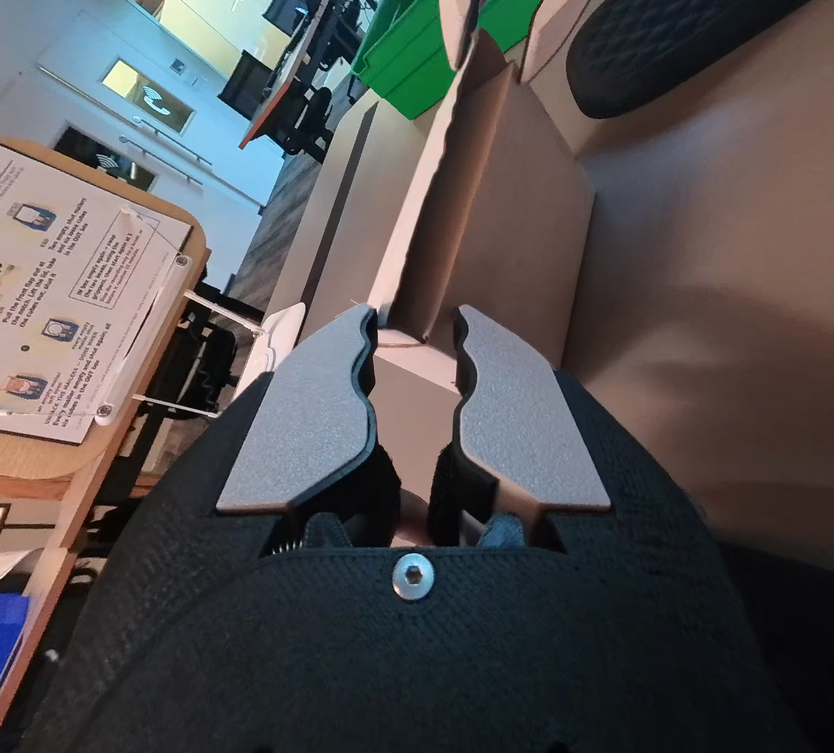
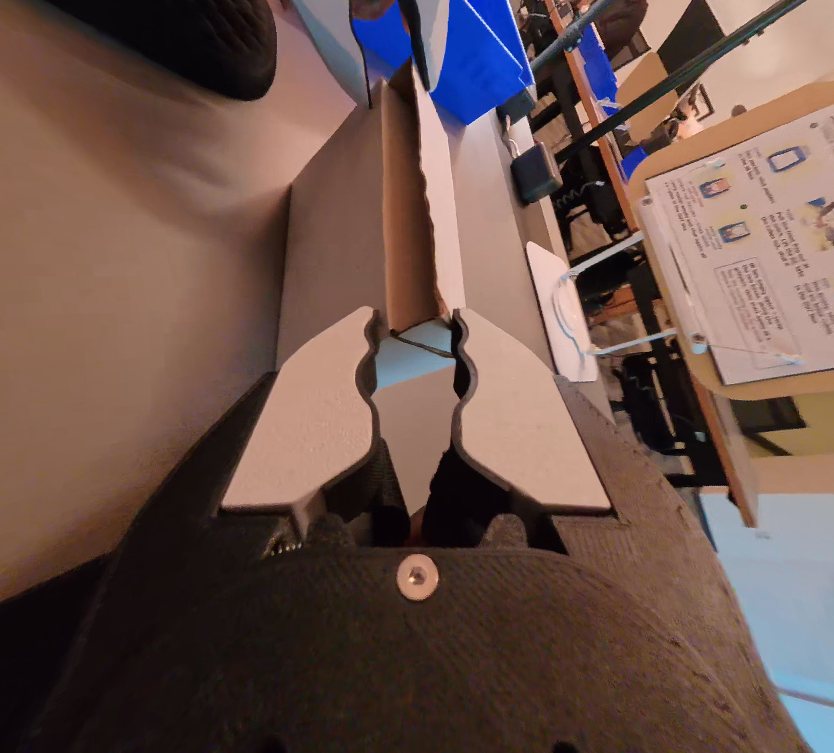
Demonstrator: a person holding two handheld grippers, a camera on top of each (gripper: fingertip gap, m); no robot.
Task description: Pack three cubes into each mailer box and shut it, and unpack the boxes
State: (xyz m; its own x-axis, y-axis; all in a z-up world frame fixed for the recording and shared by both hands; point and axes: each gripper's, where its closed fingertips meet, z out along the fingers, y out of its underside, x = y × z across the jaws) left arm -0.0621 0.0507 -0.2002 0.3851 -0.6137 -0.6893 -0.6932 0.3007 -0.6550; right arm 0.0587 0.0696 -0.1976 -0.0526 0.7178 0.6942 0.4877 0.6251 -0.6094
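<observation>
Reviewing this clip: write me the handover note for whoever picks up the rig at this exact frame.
Left tongs: open, straddling one end of the mailer box front edge.
Right tongs: open, straddling the opposite end of the same edge.
Green bin lies beyond the box in the left view, blue bin in the right view.
No cubes visible; box contents cannot be told.
Done: unclear. Left: probably work the flap, then continue packing or unpacking.

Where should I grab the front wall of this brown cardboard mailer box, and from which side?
Take the brown cardboard mailer box by its narrow front wall near an end corner, coming in endwise along it, as the left gripper and right gripper do. It stands as a thin straight ridge, so one finger fits each side.
</observation>
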